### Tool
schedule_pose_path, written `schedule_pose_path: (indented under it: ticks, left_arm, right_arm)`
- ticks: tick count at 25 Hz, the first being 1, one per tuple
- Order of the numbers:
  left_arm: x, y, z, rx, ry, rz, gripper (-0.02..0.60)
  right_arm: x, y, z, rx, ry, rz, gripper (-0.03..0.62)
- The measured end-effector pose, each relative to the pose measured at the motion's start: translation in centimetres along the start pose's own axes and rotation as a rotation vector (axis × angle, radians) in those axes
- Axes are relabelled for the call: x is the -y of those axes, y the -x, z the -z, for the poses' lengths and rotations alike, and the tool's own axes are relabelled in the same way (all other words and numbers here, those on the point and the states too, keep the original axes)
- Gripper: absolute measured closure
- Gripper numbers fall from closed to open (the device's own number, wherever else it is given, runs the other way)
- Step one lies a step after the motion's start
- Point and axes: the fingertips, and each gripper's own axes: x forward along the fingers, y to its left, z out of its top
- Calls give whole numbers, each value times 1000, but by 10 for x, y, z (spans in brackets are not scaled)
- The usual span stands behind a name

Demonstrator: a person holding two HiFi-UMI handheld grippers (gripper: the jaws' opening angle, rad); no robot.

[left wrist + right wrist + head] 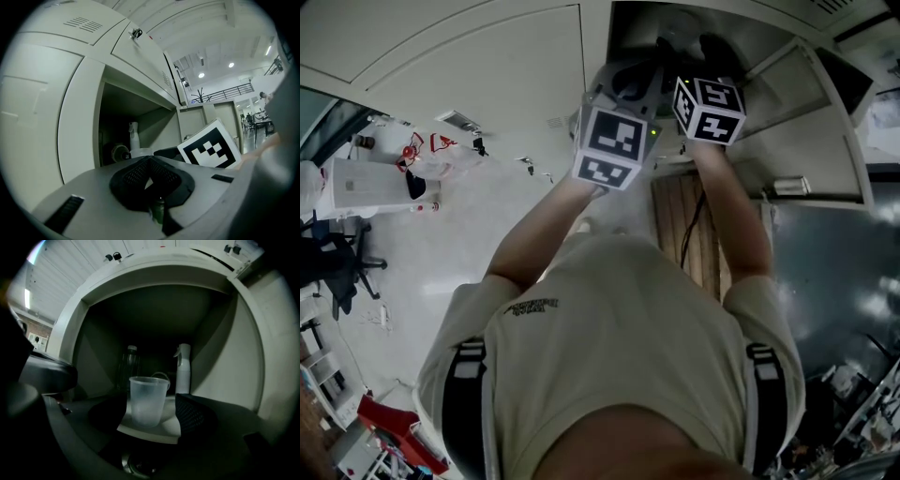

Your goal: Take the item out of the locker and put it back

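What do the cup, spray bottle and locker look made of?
Cup: translucent frosted plastic, judging by its milky, half-see-through wall.
Spray bottle: opaque white plastic, smooth, with a moulded trigger head.
Locker: likely painted sheet metal, given the flat off-white panels and the punched vent slots on a door.

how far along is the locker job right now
Done: the locker is open. In hand: the right hand-held gripper has its jaws apart around the clear cup on the shelf, not gripping; the left hand-held gripper is shut, empty. Left, probably: closing on the cup, taking it out, putting it back.
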Motion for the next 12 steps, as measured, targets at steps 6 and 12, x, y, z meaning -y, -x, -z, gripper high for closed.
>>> schedule_pose_path:
  ticks: [6,12]
  left_arm:
    - [5,17,-31,77,-63,-9,568]
    - [10,40,-65,150,-77,-4,568]
  right_arm:
    - [-9,40,-36,78,-57,-37,265]
    - [-17,88,-80,181,-46,-59,381]
